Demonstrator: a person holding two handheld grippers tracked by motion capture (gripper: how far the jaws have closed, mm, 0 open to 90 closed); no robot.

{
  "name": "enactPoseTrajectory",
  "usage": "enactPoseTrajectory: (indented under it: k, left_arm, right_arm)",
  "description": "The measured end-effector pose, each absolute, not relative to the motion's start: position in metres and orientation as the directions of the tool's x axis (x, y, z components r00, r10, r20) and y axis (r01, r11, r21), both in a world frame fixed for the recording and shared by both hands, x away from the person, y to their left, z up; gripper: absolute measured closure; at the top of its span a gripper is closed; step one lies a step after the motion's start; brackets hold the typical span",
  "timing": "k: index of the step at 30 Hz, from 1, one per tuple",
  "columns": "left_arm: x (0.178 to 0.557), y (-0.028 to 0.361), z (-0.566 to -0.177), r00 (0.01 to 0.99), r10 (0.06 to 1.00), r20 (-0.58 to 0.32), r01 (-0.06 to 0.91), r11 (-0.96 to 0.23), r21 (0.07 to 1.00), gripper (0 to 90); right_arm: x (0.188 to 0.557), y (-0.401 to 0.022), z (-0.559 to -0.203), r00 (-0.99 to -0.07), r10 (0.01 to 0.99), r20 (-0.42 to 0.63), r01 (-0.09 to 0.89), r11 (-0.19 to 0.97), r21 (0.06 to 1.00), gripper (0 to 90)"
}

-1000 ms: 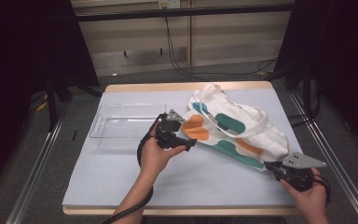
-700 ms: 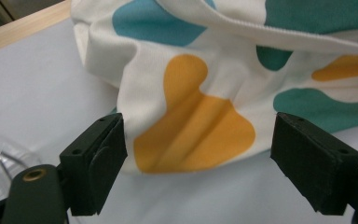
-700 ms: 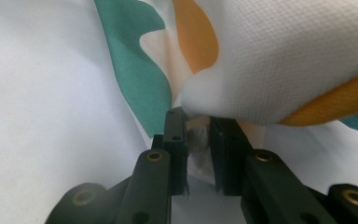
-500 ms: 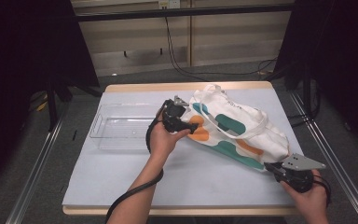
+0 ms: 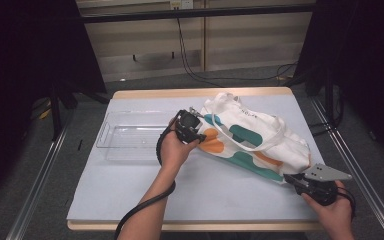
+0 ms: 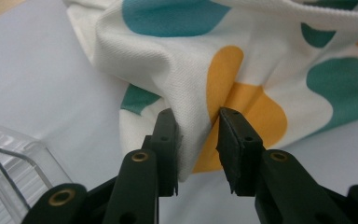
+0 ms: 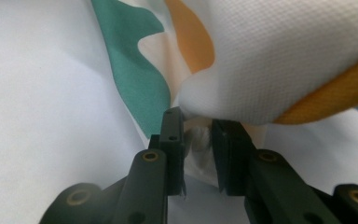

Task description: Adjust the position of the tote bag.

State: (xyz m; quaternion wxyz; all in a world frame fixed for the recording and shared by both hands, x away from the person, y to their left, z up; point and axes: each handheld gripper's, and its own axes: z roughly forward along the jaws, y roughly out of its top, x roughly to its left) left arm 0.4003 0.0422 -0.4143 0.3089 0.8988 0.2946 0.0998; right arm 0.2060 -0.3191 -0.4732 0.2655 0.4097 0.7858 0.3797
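You have a clear plastic tray [image 5: 130,140] lying on the left half of the bench [image 5: 220,195], long side running left to right, with a handle cut-out at its left end. The bench top is pale blue-grey with a light wooden edge [image 5: 200,93]. Behind it, black cables [image 5: 190,55] hang down a slatted wall and trail across the grey floor [image 5: 25,200].

High view sits above the near edge, looking forward and down over the whole table [image 5: 130,195]. Both gripper views ride right up close, peering along their own tongs. All three share the patterned tote bag [image 5: 260,140], mid-frame from above.
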Motion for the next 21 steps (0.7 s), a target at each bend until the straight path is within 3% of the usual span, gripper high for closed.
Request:
enactPoseTrajectory:
  k: [4, 15, 19, 21]
  left_arm:
    - [0.39, 0.051, -0.418, 0.817, 0.574, -0.047, 0.478, -0.63, 0.612, 72.4]
    - [0.375, 0.063, -0.423, 0.822, 0.567, -0.057, 0.47, -0.619, 0.629, 76.2]
    - [0.372, 0.064, -0.425, 0.829, 0.557, -0.047, 0.464, -0.639, 0.613, 78.5]
    - [0.37, 0.065, -0.425, 0.828, 0.557, -0.062, 0.472, -0.633, 0.613, 79.4]
  right_arm:
    - [0.207, -0.322, -0.473, -0.511, 0.853, -0.108, 0.45, 0.372, 0.812, 72.9]
    - [0.21, -0.328, -0.472, -0.485, 0.87, -0.087, 0.469, 0.343, 0.814, 68.9]
    - [0.21, -0.329, -0.472, -0.478, 0.875, -0.077, 0.474, 0.331, 0.816, 65.2]
    - [0.211, -0.331, -0.472, -0.459, 0.886, -0.068, 0.485, 0.314, 0.817, 57.5]
